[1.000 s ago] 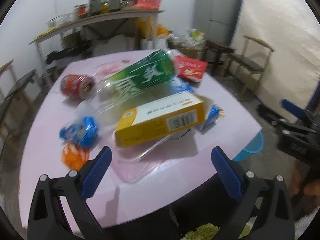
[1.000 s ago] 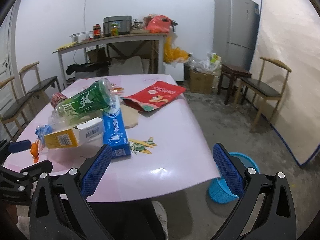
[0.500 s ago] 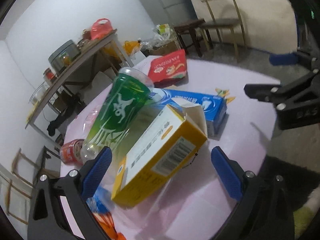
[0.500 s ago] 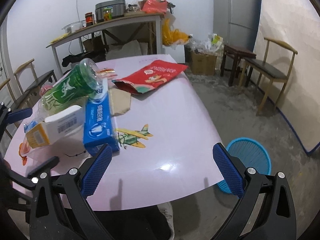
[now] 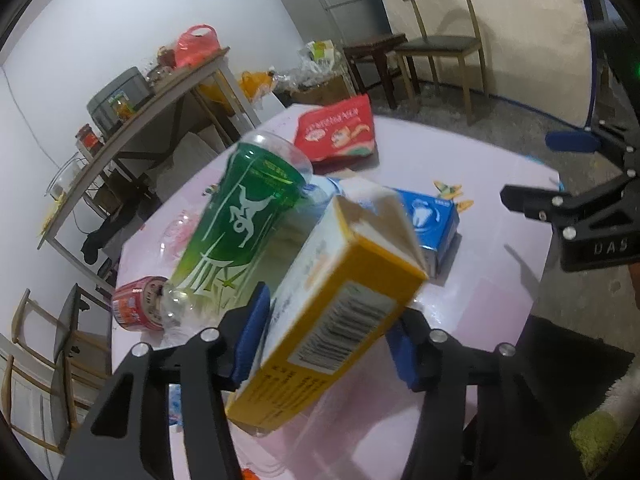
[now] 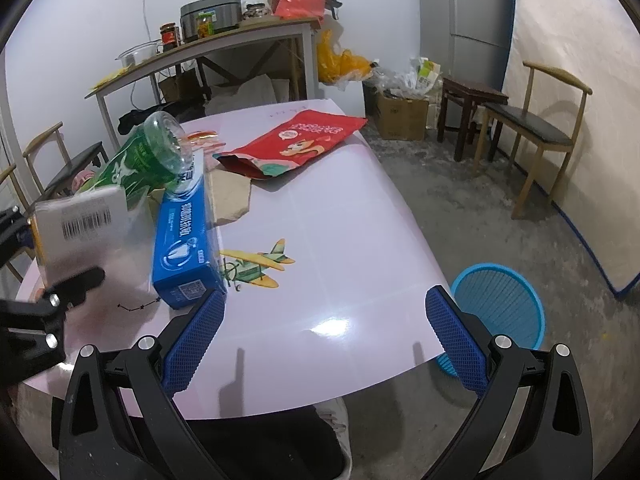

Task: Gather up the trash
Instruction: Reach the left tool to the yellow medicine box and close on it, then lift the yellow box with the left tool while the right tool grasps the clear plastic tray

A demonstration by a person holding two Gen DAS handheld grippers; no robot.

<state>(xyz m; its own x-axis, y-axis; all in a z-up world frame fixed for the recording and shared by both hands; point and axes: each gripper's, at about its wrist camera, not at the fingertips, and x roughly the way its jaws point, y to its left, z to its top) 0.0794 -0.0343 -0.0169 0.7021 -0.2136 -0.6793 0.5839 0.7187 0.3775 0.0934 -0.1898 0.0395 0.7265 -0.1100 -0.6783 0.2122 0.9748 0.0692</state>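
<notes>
So the left gripper (image 5: 324,340) is closing its jaws around the yellow carton (image 5: 336,308) right now, the blue pads sitting on either long side of it, and it looks like they're just making contact (the box is tilting up off the table (image 6: 340,240), so I'd say it's being gripped). It's thin printed cardboard with a barcode on the end and the top flap hanging open, so I'm guessing it's empty, super light and easy to crush. Holding it across the narrow width near the closed end seems smart, since the flap end will just fold. Behind it a green plastic cup (image 5: 244,232) is lying on its side, clear and slick, probably rolling if bumped. A blue toothpaste box (image 6: 184,252) is lying flat just beside the carton, stiff and rectangular, and a glossy red snack bag (image 6: 300,144) is lying further back, floppy and crinkly. A small red can (image 5: 138,308) is sitting at the far edge, partly hidden by the cup. The right gripper (image 6: 324,340) is hovering over the bare near edge with its jaws wide apart and nothing between them. A blue ribbed basket (image 6: 500,312) is standing on the floor just past the table corner, which I'm assuming is where the trash goes.
</notes>
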